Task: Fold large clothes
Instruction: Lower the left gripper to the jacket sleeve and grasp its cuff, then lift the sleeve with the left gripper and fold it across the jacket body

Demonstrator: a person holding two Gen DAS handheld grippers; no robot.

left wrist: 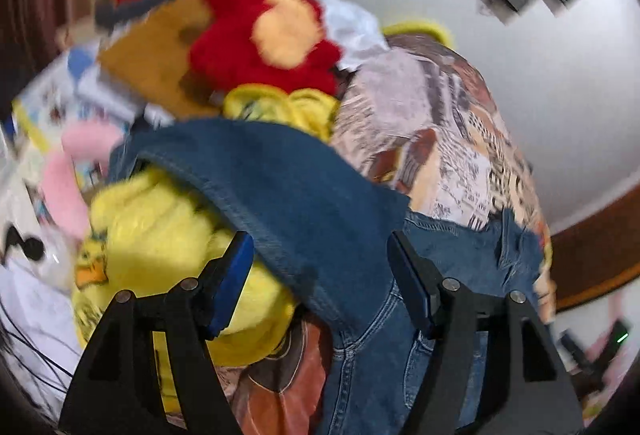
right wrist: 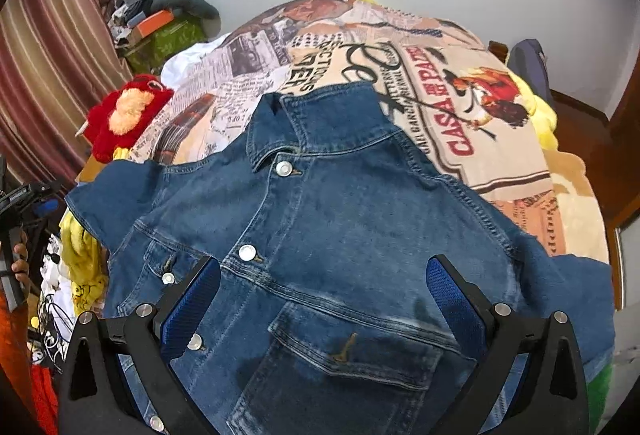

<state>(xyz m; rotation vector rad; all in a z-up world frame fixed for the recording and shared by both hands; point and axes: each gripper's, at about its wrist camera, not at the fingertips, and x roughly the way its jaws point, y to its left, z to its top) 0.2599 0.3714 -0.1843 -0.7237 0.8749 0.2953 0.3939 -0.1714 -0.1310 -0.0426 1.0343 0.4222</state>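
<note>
A blue denim jacket [right wrist: 340,219] lies front-up on a bed covered by a newspaper-print blanket [right wrist: 460,83], collar toward the far wall, silver buttons down its front. My right gripper [right wrist: 324,267] is open and empty, hovering over the chest pocket [right wrist: 352,343]. In the left wrist view the jacket's left sleeve and side [left wrist: 288,195] hang over the bed edge. My left gripper [left wrist: 320,247] is open, its fingers on either side of the denim fold, not closed on it. The view is motion-blurred.
Plush toys crowd the left bed edge: a yellow duck [left wrist: 160,235], a red one [left wrist: 256,35], also in the right wrist view [right wrist: 124,115], and a pink one [left wrist: 68,179]. Boxes and clutter [right wrist: 160,23] stand by the striped curtain. A wooden door frame [right wrist: 616,163] is right.
</note>
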